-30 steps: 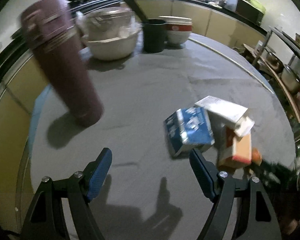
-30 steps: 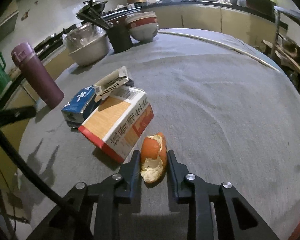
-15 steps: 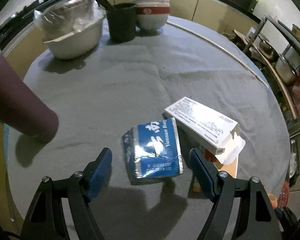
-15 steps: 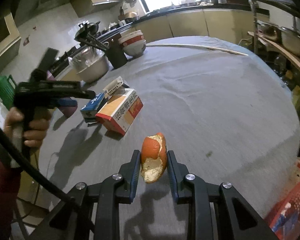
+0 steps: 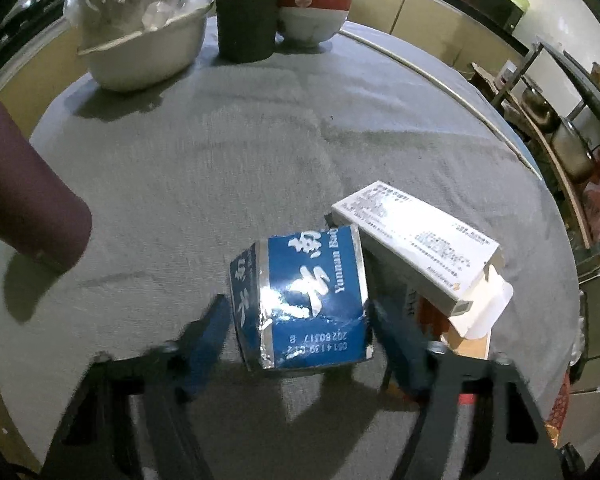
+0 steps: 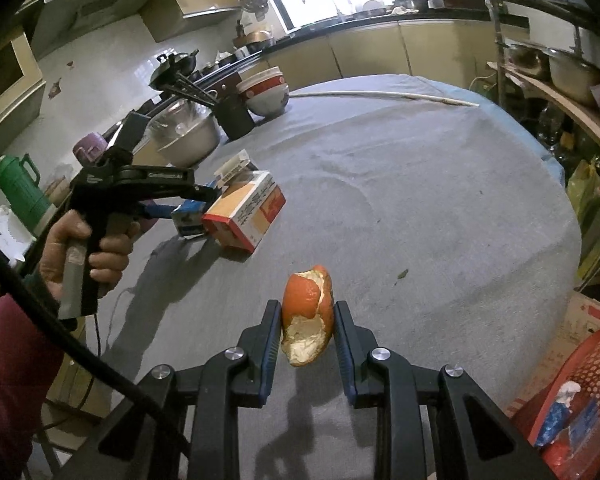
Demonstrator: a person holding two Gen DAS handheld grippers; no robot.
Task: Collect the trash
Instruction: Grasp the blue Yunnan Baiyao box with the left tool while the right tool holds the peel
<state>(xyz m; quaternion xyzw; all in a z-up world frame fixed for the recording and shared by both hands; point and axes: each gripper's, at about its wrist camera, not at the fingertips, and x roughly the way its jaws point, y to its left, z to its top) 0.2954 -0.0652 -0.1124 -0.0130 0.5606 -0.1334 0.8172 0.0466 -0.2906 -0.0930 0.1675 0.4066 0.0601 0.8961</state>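
Note:
A crumpled blue carton (image 5: 312, 300) lies on the grey tablecloth (image 6: 420, 200) between the fingers of my left gripper (image 5: 298, 302). Its jaws are closing, with the blurred pads close beside the carton's sides and not visibly pressing. A white box (image 5: 412, 240) leans over an orange box (image 5: 466, 346) just right of the carton. My right gripper (image 6: 307, 306) is shut on a piece of orange peel (image 6: 308, 316) and holds it above the cloth. The right wrist view also shows a hand holding the left gripper (image 6: 188, 204) at the blue carton (image 6: 186, 220) and the orange box (image 6: 244, 216).
A maroon flask (image 5: 24, 200) stands close on the left. A steel bowl (image 5: 140, 40), a dark cup (image 5: 246, 20) and a red-and-white bowl (image 5: 312, 12) sit at the table's far edge. A red basket (image 6: 580, 400) is off the table's right edge, below.
My left gripper has moved right and down to straddle the blue carton, and its jaws have narrowed. My right gripper has lifted the peel and drawn back from the boxes.

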